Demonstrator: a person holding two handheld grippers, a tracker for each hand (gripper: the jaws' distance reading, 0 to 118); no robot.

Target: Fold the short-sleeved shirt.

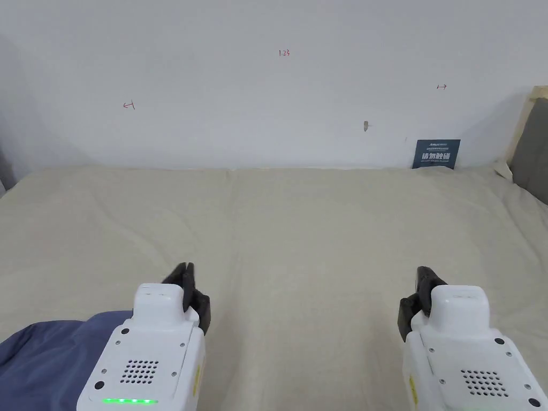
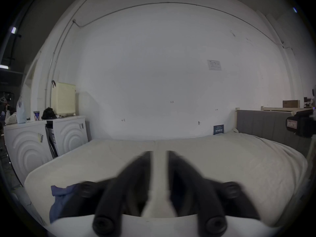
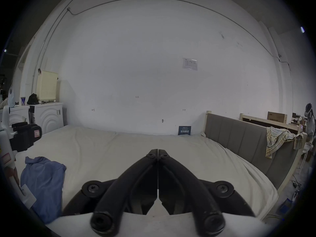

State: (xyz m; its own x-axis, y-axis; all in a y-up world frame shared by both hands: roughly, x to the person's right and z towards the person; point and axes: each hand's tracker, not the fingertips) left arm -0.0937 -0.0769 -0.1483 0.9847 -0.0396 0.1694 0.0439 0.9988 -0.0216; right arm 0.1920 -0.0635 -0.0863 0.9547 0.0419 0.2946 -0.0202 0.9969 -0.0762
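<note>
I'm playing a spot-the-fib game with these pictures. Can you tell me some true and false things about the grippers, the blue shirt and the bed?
1. The blue shirt lies on the bed. True.
2. The right gripper is wide open. False: its jaws are closed together.
3. The left gripper holds the shirt. False: its jaws stand apart with nothing between them.
4. A checked cloth hangs over the grey headboard. True.
5. The shirt is neatly folded. False: it lies crumpled.
</note>
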